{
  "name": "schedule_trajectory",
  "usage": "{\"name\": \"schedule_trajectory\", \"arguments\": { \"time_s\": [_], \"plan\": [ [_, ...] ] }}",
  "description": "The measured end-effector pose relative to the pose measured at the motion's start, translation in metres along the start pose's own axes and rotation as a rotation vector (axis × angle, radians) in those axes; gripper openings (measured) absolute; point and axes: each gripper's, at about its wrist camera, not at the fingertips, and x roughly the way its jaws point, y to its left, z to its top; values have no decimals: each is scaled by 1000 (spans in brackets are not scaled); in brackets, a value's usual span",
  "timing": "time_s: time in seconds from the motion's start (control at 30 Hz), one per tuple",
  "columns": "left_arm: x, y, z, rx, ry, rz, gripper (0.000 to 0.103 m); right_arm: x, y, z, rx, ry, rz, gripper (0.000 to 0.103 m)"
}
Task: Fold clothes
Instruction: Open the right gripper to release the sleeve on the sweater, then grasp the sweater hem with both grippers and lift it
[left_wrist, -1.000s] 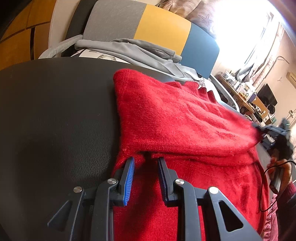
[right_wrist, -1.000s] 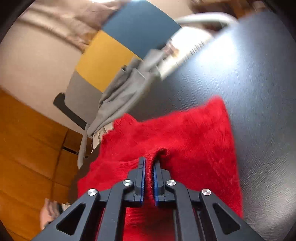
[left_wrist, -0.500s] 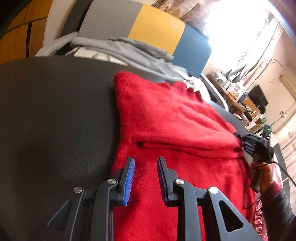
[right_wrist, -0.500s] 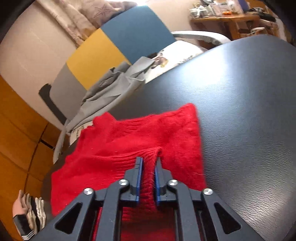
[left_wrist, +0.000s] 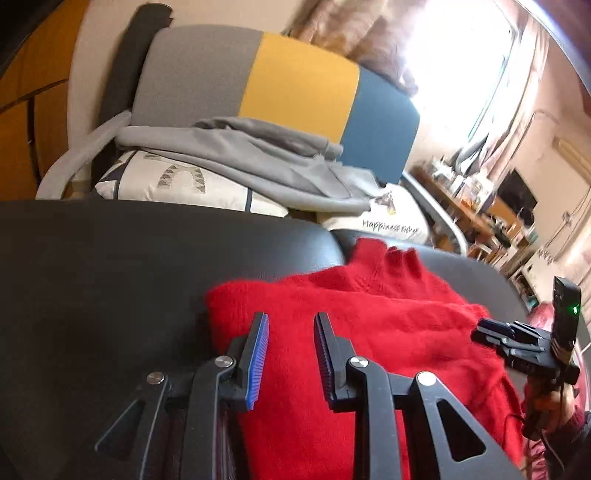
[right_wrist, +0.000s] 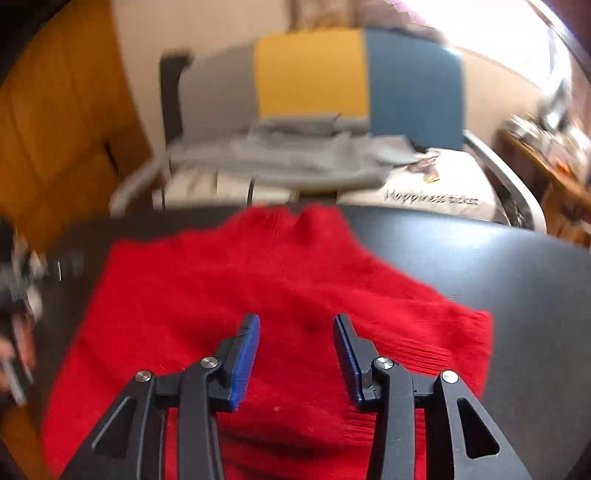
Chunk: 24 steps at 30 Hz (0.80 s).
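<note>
While over the red sweater (left_wrist: 369, 332), both grippers, left gripper (left_wrist: 290, 354) and right gripper (right_wrist: 296, 354), level, fingers apart, empty.

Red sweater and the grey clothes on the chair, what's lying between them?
Left wrist view: only bare black table separates the red sweater from the grey clothes.

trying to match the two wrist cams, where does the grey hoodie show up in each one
Left wrist: the grey hoodie lies upper middle, draped over white cushions on the chair, beyond the black table.
Right wrist: the grey hoodie sits upper middle, blurred, just above the far edge of the red sweater.
Shared landmark: the chair back with grey, yellow and blue panels, right behind the hoodie in both.
</note>
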Motion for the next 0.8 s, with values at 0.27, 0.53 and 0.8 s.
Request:
{"name": "schedule_trajectory", "arguments": {
  "time_s": [0.27, 0.53, 0.8],
  "plan": [
    [53, 7, -22, 117, 94, 64, 27, 24, -29, -45, 102, 34, -36, 44],
    [45, 12, -15, 54, 75, 84, 27, 23, -28, -50, 105, -1, -38, 47],
    [-9, -19, -16, 76, -16, 29, 29, 14, -23, -34, 115, 13, -22, 58]
  ]
}}
